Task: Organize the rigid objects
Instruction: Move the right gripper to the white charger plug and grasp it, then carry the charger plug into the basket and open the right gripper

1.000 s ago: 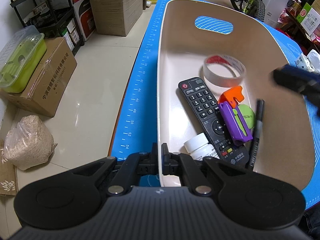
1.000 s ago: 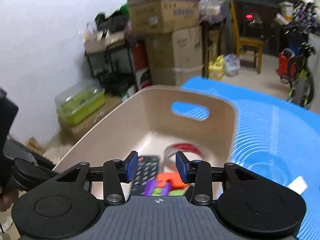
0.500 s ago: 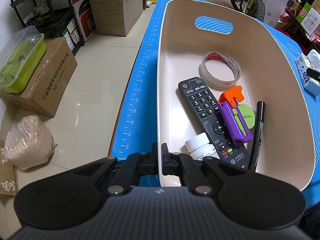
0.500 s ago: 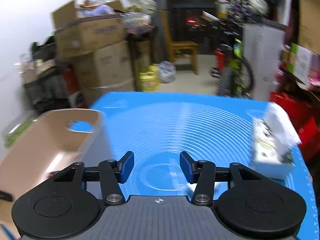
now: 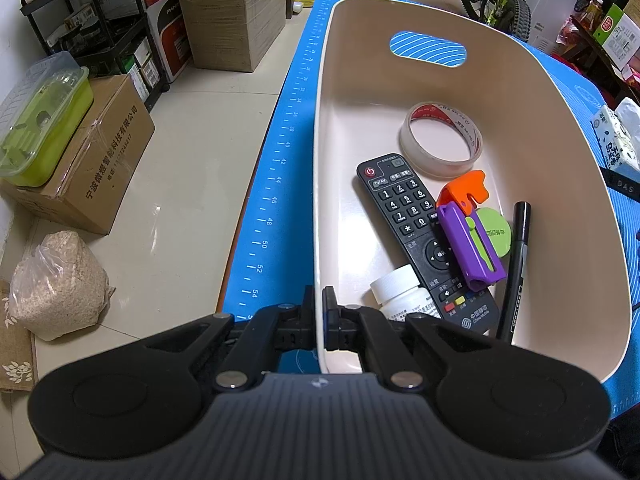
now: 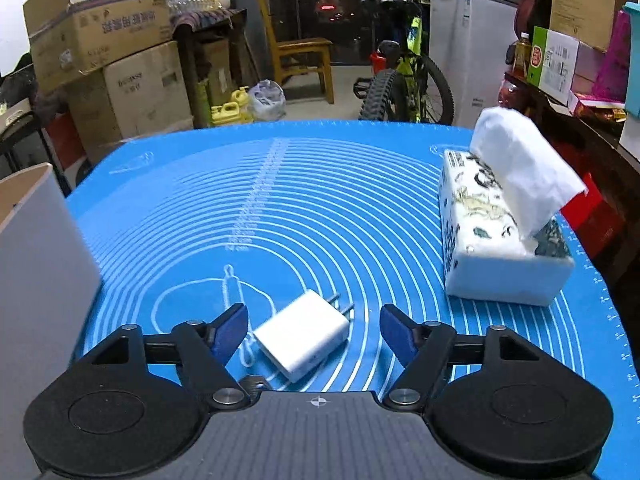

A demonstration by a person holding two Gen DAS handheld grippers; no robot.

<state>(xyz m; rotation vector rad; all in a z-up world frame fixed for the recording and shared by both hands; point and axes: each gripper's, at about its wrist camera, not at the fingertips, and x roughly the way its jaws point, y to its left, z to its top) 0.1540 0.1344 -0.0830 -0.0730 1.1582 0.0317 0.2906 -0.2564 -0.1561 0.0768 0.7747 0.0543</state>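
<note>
The left wrist camera sits low at the near end of the tan bin (image 5: 580, 184) and looks down its length, very close. The right wrist camera looks across the blue mat (image 6: 320, 200) from just above it. Both views share the bin wall, the mat and the tissue box (image 6: 492, 240).

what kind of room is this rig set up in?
Likely a home storage room or garage doubling as a workspace: stacked cardboard boxes, a parked bicycle and a metal shelf rack surround the table's blue mat.
</note>
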